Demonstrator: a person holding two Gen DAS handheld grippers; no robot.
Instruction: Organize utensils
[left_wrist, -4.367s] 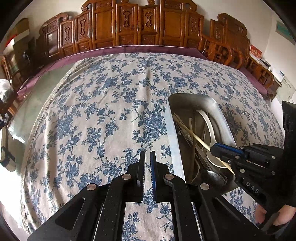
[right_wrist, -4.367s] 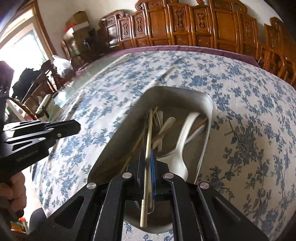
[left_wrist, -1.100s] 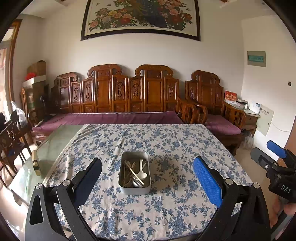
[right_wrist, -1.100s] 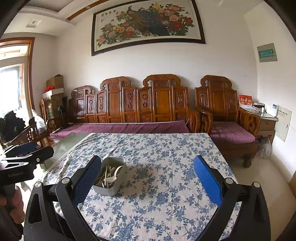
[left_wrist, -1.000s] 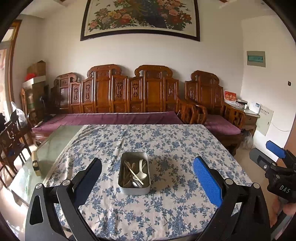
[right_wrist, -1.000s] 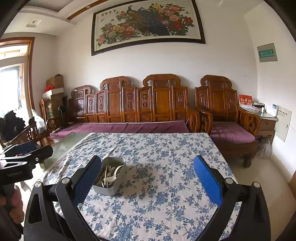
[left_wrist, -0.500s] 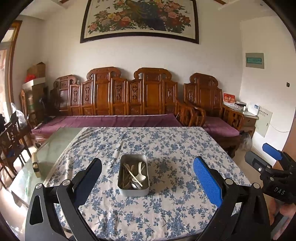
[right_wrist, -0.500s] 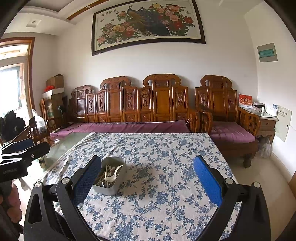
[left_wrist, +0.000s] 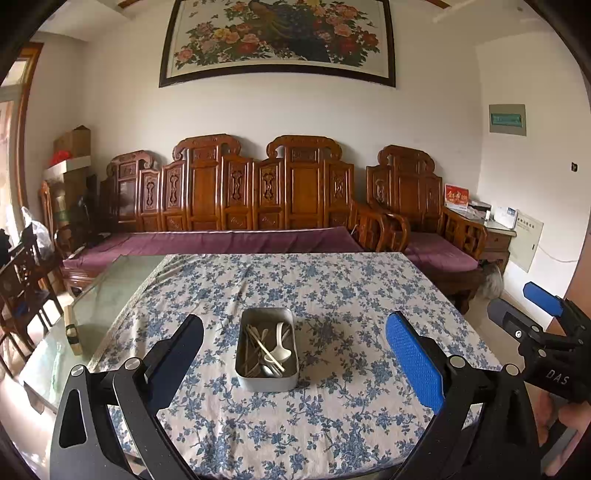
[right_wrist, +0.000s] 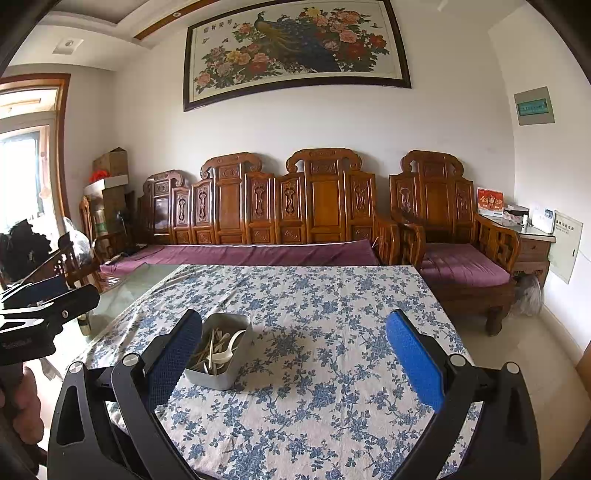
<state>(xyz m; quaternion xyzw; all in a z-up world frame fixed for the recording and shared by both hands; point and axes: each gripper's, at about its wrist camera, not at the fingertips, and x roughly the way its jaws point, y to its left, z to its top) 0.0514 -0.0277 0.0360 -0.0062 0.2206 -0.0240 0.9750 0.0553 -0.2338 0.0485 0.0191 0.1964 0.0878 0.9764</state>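
**Utensils gathered in one tin as both grippers stand clear**

While the room sits quiet, a rectangular metal tin (left_wrist: 266, 380) rests on the blue-flowered tablecloth (left_wrist: 332, 295), toward the near half of the table. Inside it lie pale chopsticks (left_wrist: 264, 347) crossed over one another and a white spoon (left_wrist: 280, 349) with its bowl toward the near end. Nothing else lies on the cloth around it. The left gripper (left_wrist: 295, 354) is held back from the table's near edge with its jaws spread wide and nothing between them; the tin shows in the gap, well beyond the tips. The right gripper (right_wrist: 295, 354) hangs off to the right, equally wide and empty, its left finger overlapping the tin in its own view. Behind the table, a carved wooden bench (left_wrist: 258, 192) with purple cushions lines the wall under a peacock painting (left_wrist: 277, 37).
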